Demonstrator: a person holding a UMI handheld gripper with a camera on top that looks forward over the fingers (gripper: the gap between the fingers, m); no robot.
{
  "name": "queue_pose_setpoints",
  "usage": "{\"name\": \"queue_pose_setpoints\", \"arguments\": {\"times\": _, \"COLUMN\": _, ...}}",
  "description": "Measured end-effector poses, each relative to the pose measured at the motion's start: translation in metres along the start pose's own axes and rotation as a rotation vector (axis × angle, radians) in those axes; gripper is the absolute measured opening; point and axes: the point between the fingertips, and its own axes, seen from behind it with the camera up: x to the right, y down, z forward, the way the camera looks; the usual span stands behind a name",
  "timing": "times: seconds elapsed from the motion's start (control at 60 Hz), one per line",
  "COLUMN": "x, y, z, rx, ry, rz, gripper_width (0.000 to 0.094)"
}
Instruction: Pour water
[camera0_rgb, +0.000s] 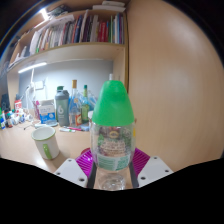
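A clear plastic bottle (112, 140) with a large green cap (112, 102) and a printed label stands upright between my gripper's fingers. My gripper (112, 162) is shut on the bottle, with the magenta pads (85, 159) pressing its lower body on both sides. The bottle's base shows between the fingers, above the wooden desk (25, 148). A white mug (46, 142) with a green pattern stands on the desk, beyond the fingers and to the left of the bottle.
Several bottles and small items (70, 105) line the back of the desk under a lit shelf. A bookshelf (75, 35) full of books hangs above. A plain beige wall (175, 80) fills the right side.
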Motion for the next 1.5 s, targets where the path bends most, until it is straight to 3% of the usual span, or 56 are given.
{"name": "queue_pose_setpoints", "arguments": {"times": 0.117, "x": 0.005, "y": 0.002, "z": 0.003, "rx": -0.075, "ry": 0.046, "rz": -0.028, "gripper_width": 0.0460}}
{"name": "queue_pose_setpoints", "arguments": {"times": 0.217, "x": -0.003, "y": -0.033, "z": 0.006, "rx": -0.096, "ry": 0.042, "rz": -0.175, "gripper_width": 0.0455}}
{"name": "queue_pose_setpoints", "arguments": {"times": 0.4, "x": -0.028, "y": -0.154, "z": 0.044, "rx": 0.014, "ry": 0.109, "rz": -1.023, "gripper_width": 0.0456}}
{"name": "queue_pose_setpoints", "arguments": {"times": 0.483, "x": -0.060, "y": -0.181, "z": 0.065, "rx": 0.092, "ry": 0.135, "rz": -1.455, "gripper_width": 0.0455}}
{"name": "queue_pose_setpoints", "arguments": {"times": 0.6, "x": -0.102, "y": -0.192, "z": 0.081, "rx": 0.147, "ry": 0.099, "rz": -1.934, "gripper_width": 0.0453}}
{"name": "queue_pose_setpoints", "arguments": {"times": 0.667, "x": -0.119, "y": -0.194, "z": 0.085, "rx": 0.167, "ry": 0.141, "rz": -2.110, "gripper_width": 0.0452}}
{"name": "queue_pose_setpoints", "arguments": {"times": 0.733, "x": -0.128, "y": -0.196, "z": 0.087, "rx": 0.176, "ry": 0.179, "rz": -2.244, "gripper_width": 0.0453}}
{"name": "queue_pose_setpoints", "arguments": {"times": 0.883, "x": -0.143, "y": -0.187, "z": 0.091, "rx": 0.201, "ry": 0.144, "rz": -2.408, "gripper_width": 0.0450}}
{"name": "queue_pose_setpoints", "arguments": {"times": 1.1, "x": -0.138, "y": -0.189, "z": 0.096, "rx": 0.198, "ry": 0.091, "rz": -2.155, "gripper_width": 0.0453}}
{"name": "queue_pose_setpoints", "arguments": {"times": 1.267, "x": -0.112, "y": -0.223, "z": 0.089, "rx": 0.131, "ry": 0.012, "rz": -1.238, "gripper_width": 0.0456}}
{"name": "queue_pose_setpoints", "arguments": {"times": 1.333, "x": -0.095, "y": -0.207, "z": 0.081, "rx": 0.123, "ry": -0.016, "rz": -0.827, "gripper_width": 0.0464}}
{"name": "queue_pose_setpoints", "arguments": {"times": 1.45, "x": -0.097, "y": -0.176, "z": 0.076, "rx": 0.058, "ry": -0.174, "rz": -0.271, "gripper_width": 0.0476}}
{"name": "queue_pose_setpoints", "arguments": {"times": 1.5, "x": -0.093, "y": -0.145, "z": 0.073, "rx": 0.092, "ry": -0.200, "rz": -0.098, "gripper_width": 0.0476}}
